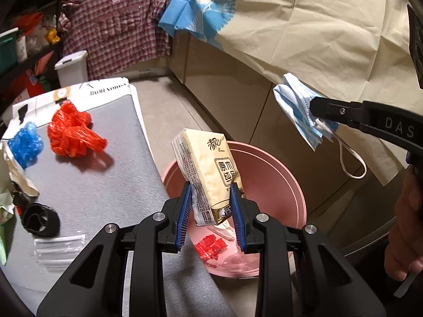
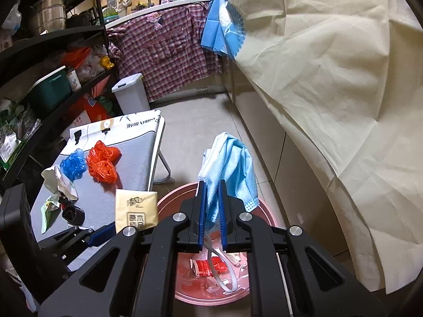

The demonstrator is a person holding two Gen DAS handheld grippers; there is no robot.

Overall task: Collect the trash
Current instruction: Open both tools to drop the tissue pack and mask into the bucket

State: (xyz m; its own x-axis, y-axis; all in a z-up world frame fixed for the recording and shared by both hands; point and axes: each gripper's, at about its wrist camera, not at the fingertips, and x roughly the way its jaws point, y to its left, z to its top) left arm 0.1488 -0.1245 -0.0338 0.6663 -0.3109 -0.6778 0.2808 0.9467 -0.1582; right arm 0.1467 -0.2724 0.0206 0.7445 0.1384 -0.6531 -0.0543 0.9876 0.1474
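Left wrist view: the left gripper (image 1: 210,187) is clamped on the lower part of a cream tissue pack (image 1: 207,169), its blue pads pressing both sides, the pack standing tilted above the pink bin (image 1: 277,174); to the right the right gripper (image 1: 313,108) pinches a blue face mask (image 1: 296,108), an ear loop dangling, also over the bin. Right wrist view: the right gripper (image 2: 211,200) is closed tight on the face mask (image 2: 232,163); red wrappers (image 2: 211,266) lie inside the bin (image 2: 267,211). Beside the bin, the grey table (image 1: 87,179) carries an orange plastic bag (image 1: 71,134), a blue plastic bag (image 1: 25,142) and a black tape roll (image 1: 39,219).
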